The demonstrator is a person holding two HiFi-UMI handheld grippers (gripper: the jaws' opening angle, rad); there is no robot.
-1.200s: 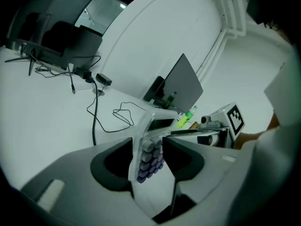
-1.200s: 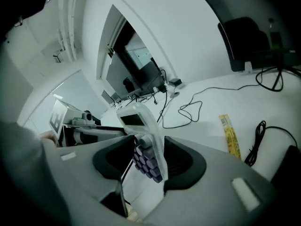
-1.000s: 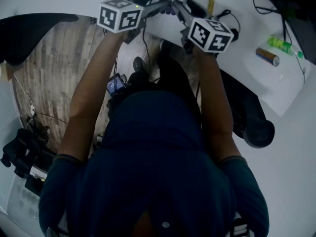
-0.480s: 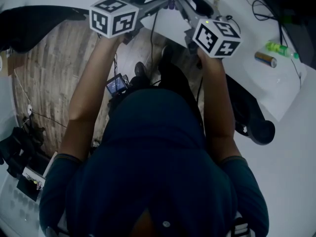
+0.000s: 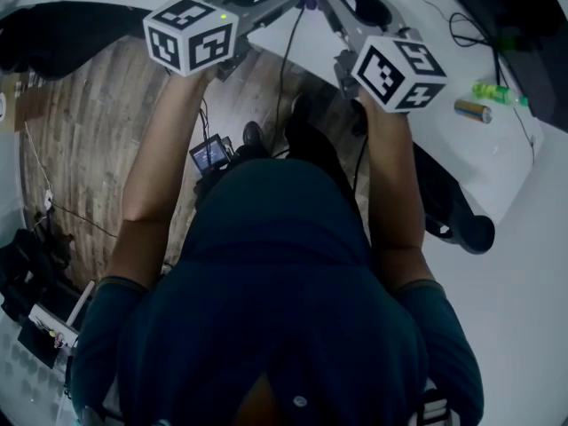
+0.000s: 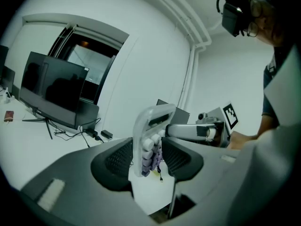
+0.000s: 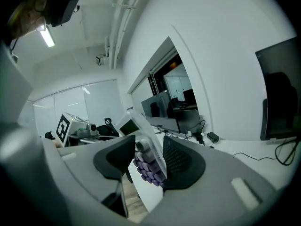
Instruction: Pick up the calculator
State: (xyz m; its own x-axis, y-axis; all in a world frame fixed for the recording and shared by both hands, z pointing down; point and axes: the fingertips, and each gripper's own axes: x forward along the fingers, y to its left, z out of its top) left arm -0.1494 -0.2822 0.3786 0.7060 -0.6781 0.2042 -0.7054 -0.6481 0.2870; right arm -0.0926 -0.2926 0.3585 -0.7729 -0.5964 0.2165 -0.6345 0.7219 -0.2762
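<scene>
Lift step — left claw (image 6: 148,157) and right claw (image 7: 149,161), both just tightening, clamp the calculator (image 6: 153,126) — next, hold it level.

Holds a pale clear-plastic calculator with white and purple round keys (image 6: 149,126) on edge in the left gripper (image 6: 151,158), black ribbed pads pressing both faces after just closing in. Meets the grey right gripper (image 6: 170,130) at the far end. Faces a black flat monitor (image 6: 51,95) on a white desk (image 6: 23,145).
</scene>
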